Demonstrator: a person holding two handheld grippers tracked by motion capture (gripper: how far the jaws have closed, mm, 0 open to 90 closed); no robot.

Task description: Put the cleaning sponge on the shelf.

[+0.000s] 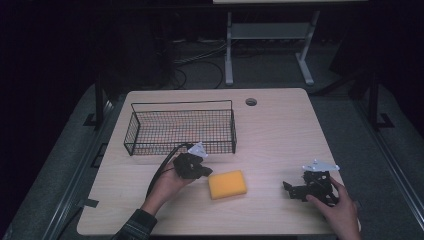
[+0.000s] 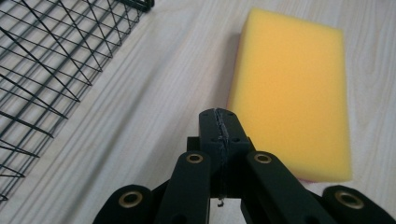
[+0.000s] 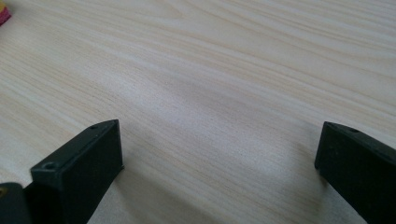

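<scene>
A yellow sponge lies flat on the wooden table, near the front middle. My left gripper rests just left of the sponge, shut with nothing between its jaws. In the left gripper view the closed gripper tip sits at the sponge's near left edge. My right gripper is at the front right of the table, well apart from the sponge, jaws spread wide. In the right gripper view its gripper is open over bare wood, and a corner of the sponge shows at the top left.
A black wire basket stands empty behind the left gripper, at the back left of the table. A round cable hole sits near the far edge. Beyond the table are a white desk frame and floor cables.
</scene>
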